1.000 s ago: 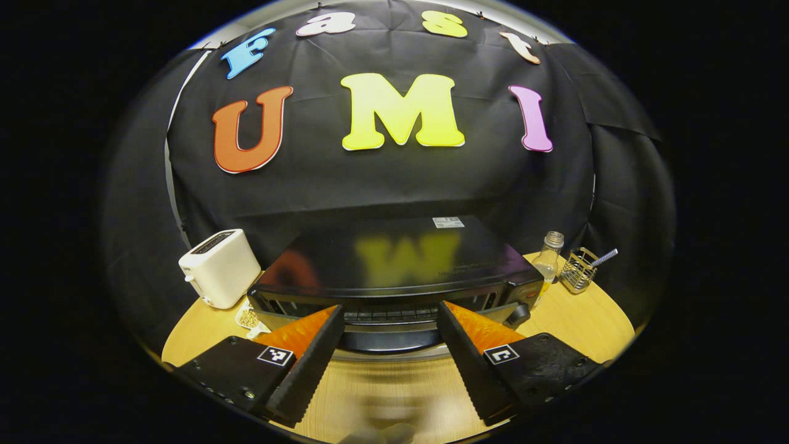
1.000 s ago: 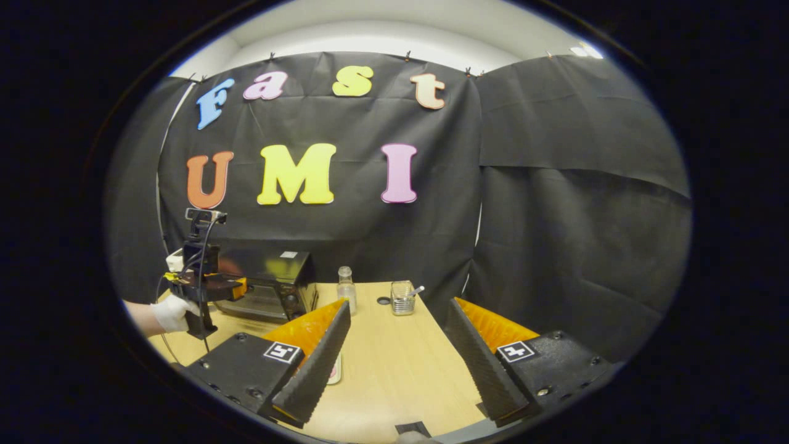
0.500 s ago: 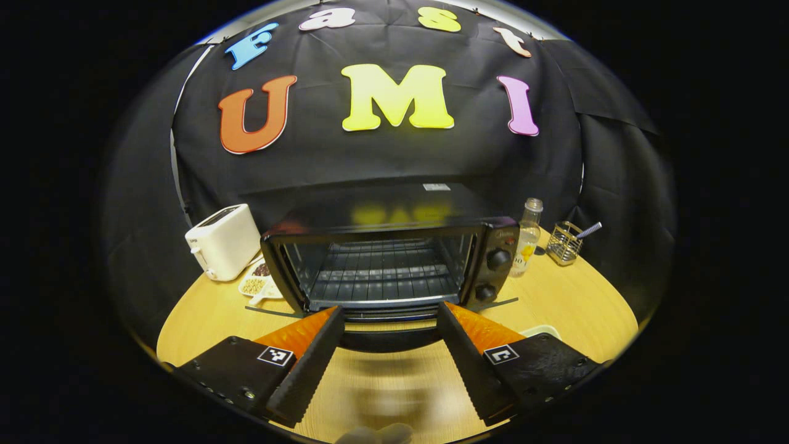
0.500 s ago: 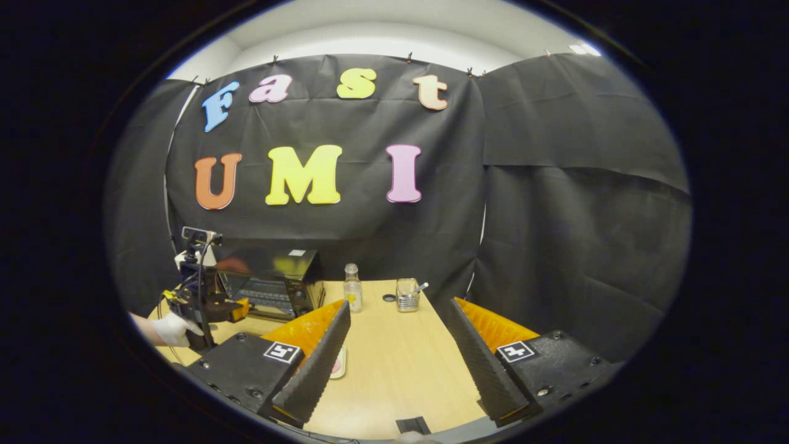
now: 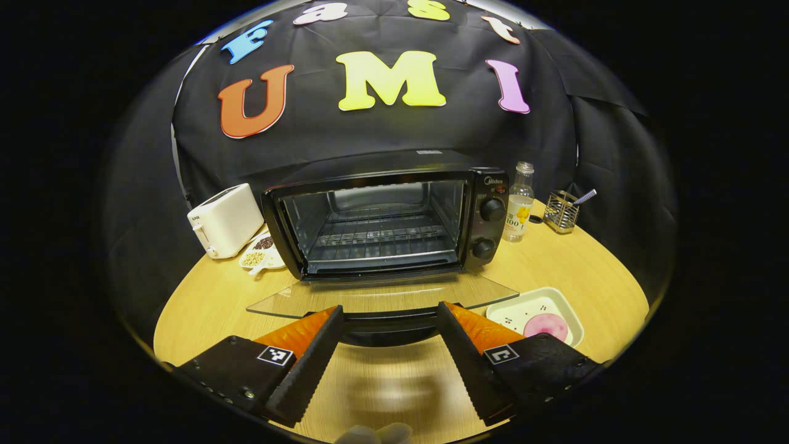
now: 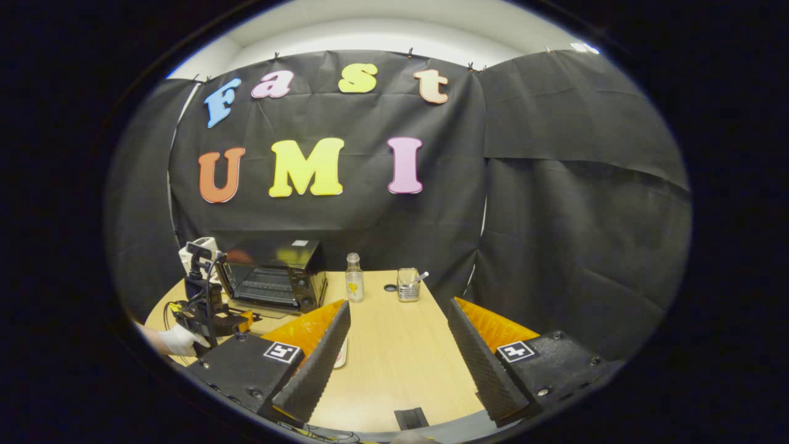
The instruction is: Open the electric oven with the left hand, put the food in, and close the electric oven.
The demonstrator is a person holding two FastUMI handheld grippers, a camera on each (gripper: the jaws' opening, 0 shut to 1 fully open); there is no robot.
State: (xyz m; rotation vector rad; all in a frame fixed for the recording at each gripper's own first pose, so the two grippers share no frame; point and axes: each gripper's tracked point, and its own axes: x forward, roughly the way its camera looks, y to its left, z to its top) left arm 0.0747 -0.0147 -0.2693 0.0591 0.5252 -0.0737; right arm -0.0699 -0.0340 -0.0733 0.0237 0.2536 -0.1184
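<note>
Toaster (image 5: 225, 219) is seen at the far left of the wooden table (image 5: 573, 271) in the left gripper view, white and upright, with a small dish of beans (image 5: 257, 258) lying just beside it. Next along, the oven (image 5: 385, 216) is found wide open, its wire rack (image 5: 379, 237) bare and its glass door (image 5: 382, 297) dropped flat towards the camera. The door's dark handle (image 5: 385, 324) is seen between the spread fingers of the left gripper (image 5: 388, 364), whose jaws are held apart; whether either finger touches the handle cannot be told. To the right of the oven's two knobs, a clear bottle (image 5: 519, 202) is stood upright, and a wire holder (image 5: 561, 211) with a utensil in it is set further right. Nearer the camera on the right, a pale tray (image 5: 510, 308) is laid on the table with the pink food (image 5: 545, 325) resting in it, partly hidden behind the gripper's right finger. In the right gripper view, a gloved hand (image 6: 180, 339) is seen at the far left holding that gripper before the open oven, while the right gripper (image 6: 397, 361) is held above the table with its jaws wide and nothing between them.
</note>
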